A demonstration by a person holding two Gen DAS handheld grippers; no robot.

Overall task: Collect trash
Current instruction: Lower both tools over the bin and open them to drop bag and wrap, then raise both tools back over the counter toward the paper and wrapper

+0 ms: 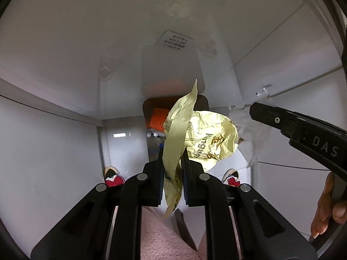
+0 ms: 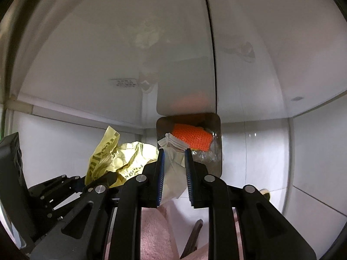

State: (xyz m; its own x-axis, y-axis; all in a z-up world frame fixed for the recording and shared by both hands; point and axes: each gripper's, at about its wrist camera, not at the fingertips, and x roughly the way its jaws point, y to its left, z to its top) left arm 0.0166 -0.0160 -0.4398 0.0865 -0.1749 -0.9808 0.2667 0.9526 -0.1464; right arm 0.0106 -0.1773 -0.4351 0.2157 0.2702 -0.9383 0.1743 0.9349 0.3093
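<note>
My left gripper [image 1: 173, 151] points down and is shut on a crumpled pale-yellow printed wrapper [image 1: 206, 138], which bulges up and to the right of its fingers. My right gripper [image 2: 174, 151] is shut on a creased white paper wrapper [image 2: 173, 166] with brown stripes at its top edge. Both hang above a small metal bin [image 2: 218, 151] on the floor that holds orange mesh [image 2: 190, 138] and clear plastic. In the left wrist view the right gripper [image 1: 252, 110] comes in from the right with the white paper [image 1: 249, 134] dangling from its tip. The yellow wrapper [image 2: 121, 158] also shows at the left of the right wrist view.
Glossy white cabinet doors [image 2: 108, 54] rise behind the bin and mirror it. The bin [image 1: 146, 112] sits in a narrow white recess. A person's red-and-white shoes [image 1: 113, 178] flank it, with pink fuzzy clothing [image 1: 164, 238] below and a hand [image 1: 329, 205] at the right edge.
</note>
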